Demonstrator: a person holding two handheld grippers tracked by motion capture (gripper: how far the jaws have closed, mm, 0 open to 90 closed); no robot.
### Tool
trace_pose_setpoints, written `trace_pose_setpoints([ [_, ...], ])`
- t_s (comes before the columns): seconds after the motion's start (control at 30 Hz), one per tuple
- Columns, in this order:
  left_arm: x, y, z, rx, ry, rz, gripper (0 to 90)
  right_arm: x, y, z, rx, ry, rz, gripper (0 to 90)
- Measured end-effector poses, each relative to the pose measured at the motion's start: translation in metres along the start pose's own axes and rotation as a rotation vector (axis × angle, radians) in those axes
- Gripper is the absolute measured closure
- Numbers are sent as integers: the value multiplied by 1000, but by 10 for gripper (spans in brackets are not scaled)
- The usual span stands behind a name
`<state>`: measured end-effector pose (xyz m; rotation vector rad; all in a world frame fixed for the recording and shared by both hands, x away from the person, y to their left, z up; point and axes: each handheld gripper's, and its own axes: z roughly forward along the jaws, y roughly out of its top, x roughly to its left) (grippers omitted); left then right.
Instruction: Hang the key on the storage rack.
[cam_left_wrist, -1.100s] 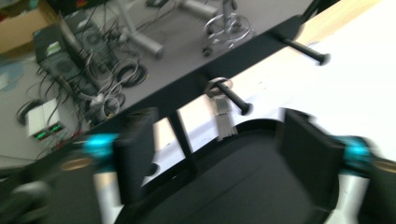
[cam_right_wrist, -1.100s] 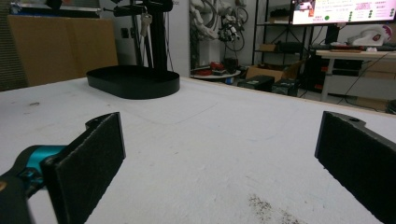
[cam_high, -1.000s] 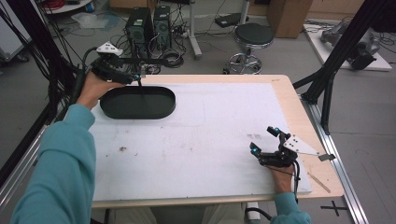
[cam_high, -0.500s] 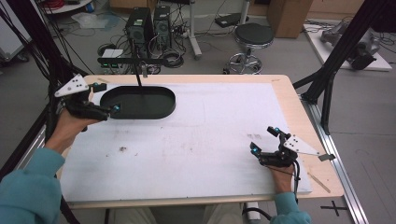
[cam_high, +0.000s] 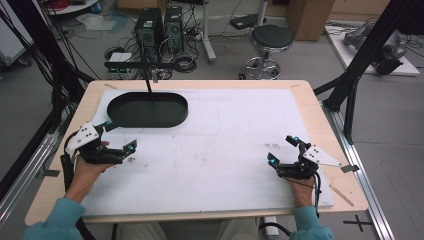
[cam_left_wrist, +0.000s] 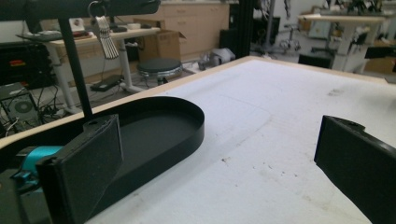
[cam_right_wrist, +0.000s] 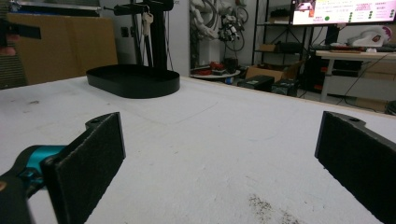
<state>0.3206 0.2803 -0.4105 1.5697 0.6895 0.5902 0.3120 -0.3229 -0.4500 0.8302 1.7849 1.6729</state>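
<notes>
I hold my left tongs (cam_high: 116, 146) low over the near-left corner of the white-covered surface (cam_high: 235, 145), jaws spread wide with nothing between them, just beside the near end of the black oval tray (cam_high: 148, 109). From the left gripper view the tray (cam_left_wrist: 154, 126) lies right ahead of the jaws and looks bare inside, its low wall within easy reach, which seems to be why the tongs are angled that way. A thin black post (cam_high: 147, 80) rises at the tray's far rim, carrying a crossbar from which a bunch of keys (cam_left_wrist: 103, 32) hangs. My right tongs (cam_high: 285, 151) rest near the opposite near corner, well apart from the tray, jaws likewise gaping and empty, pointed across the sheet toward the tray (cam_right_wrist: 133, 80); I judge that hand is parked out of the way while the left one works.
</notes>
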Motion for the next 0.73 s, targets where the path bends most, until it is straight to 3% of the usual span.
trace_pose_setpoints([
  [0.1,-5,-13,-5,-36,15,-1,17,0,0,0,2,0,1,8],
  [0.23,-10,-23,-11,-49,25,13,17,0,0,0,1,-2,-4,8],
  [0.43,-13,-47,-22,-84,34,-18,17,1,0,0,2,-2,-2,8],
  [0.5,-13,-50,-23,-96,30,-22,17,0,0,0,1,-3,-4,8],
  [0.53,-13,-51,-26,-129,16,-17,17,1,0,0,1,-3,-4,8],
  [0.73,-15,-52,-26,-132,35,-2,17,0,0,0,1,-3,-3,8],
])
